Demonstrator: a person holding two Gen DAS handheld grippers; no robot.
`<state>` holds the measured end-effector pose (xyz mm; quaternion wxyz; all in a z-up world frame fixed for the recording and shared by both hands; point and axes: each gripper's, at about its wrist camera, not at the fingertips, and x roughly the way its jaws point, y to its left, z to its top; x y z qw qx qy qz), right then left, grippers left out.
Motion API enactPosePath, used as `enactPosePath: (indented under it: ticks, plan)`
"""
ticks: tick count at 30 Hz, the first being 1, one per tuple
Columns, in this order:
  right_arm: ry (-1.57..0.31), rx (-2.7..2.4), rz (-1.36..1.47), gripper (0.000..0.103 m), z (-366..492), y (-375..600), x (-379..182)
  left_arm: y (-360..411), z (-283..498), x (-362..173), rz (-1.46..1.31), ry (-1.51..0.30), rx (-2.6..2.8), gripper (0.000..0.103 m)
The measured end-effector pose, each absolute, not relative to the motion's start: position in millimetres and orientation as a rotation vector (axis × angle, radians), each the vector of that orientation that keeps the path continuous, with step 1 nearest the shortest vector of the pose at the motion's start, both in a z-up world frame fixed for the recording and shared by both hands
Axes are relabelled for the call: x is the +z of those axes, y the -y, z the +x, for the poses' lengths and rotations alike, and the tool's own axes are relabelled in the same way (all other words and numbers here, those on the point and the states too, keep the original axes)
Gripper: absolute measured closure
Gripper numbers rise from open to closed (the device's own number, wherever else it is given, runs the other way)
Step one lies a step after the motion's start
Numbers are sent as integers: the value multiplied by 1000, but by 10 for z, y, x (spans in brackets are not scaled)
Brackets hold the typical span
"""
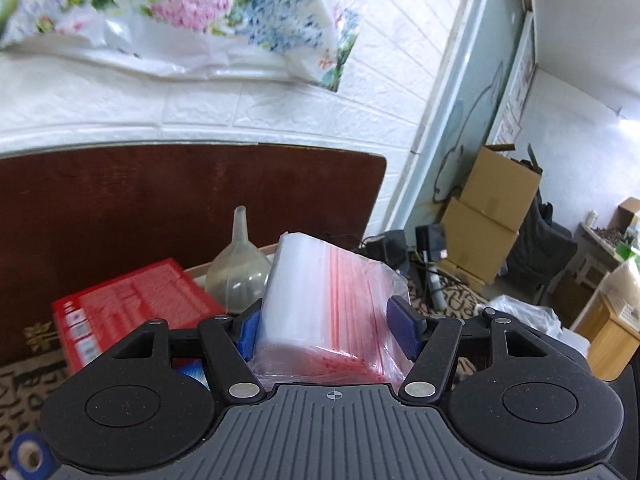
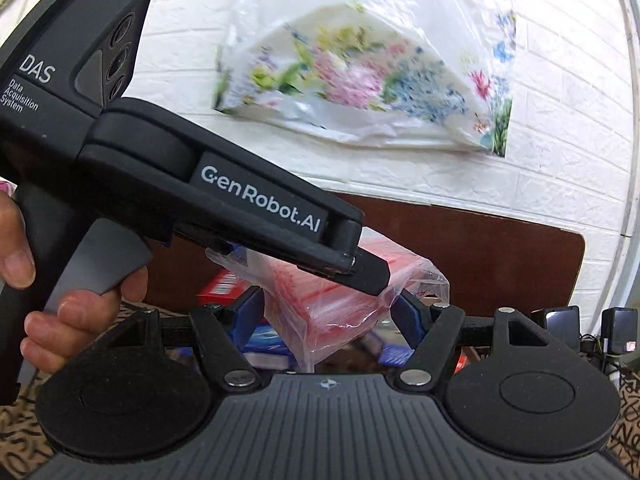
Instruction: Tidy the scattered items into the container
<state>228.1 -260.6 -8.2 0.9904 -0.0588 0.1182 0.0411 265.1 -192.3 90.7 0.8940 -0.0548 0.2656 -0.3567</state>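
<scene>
A clear packet of red-striped zip bags (image 1: 320,288) sits between the blue pads of my left gripper (image 1: 326,330), which press on its two sides. In the right wrist view the same packet (image 2: 332,304) also lies between the blue pads of my right gripper (image 2: 330,310), which close on it. One of the left gripper's fingers (image 2: 360,268) reaches in from the left over the packet's top. Below and behind the packet is the container's pale rim (image 1: 196,270), with a red box (image 1: 132,300) and a clear funnel (image 1: 240,260) inside it.
A dark brown board (image 1: 160,192) stands against the white brick wall, with a flowered plastic bag (image 2: 360,72) hanging above. A hand (image 2: 72,312) holds the left gripper's handle. Cardboard boxes (image 1: 492,216) and cables lie at the right. A blue tape roll (image 1: 28,456) is at lower left.
</scene>
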Motion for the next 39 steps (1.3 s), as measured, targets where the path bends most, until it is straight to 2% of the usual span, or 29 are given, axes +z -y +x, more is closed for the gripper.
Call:
enactPosePath:
  ticks: [7, 9, 10, 14, 19, 22, 27, 31, 36, 39]
  plan:
    - [-287, 98, -166, 29, 2802, 2876, -265, 2035, 3219, 629, -180, -605, -692, 27]
    - [-307, 118, -179, 24, 2985, 2938, -322, 2004, 3286, 554, -203, -622, -673, 18]
    - [-328, 127, -185, 23, 3044, 2952, -356, 1972, 3287, 526, -220, -622, -670, 10]
    - [-333, 127, -252, 19, 3016, 2917, -494, 1924, 3172, 517, -179, -561, -678, 10]
    - [-306, 83, -285, 18, 2913, 2841, -553, 1971, 3063, 531, -153, -565, -681, 9]
    - [-313, 42, -276, 13, 2939, 2830, -524, 1979, 2975, 532, -129, -556, -670, 9]
    - [-380, 61, -200, 13, 2960, 2843, -546, 1862, 2813, 523, -115, -553, -641, 1]
    - [-318, 68, -172, 12, 2705, 2818, -485, 1743, 2616, 541, -86, -532, -618, 0]
    - [-271, 64, -179, 1, 2253, 2721, -414, 1647, 2237, 536, -56, -525, -559, 0]
    - [-300, 67, -190, 1, 2056, 2664, -420, 1640, 2010, 511, -32, -572, -475, 0]
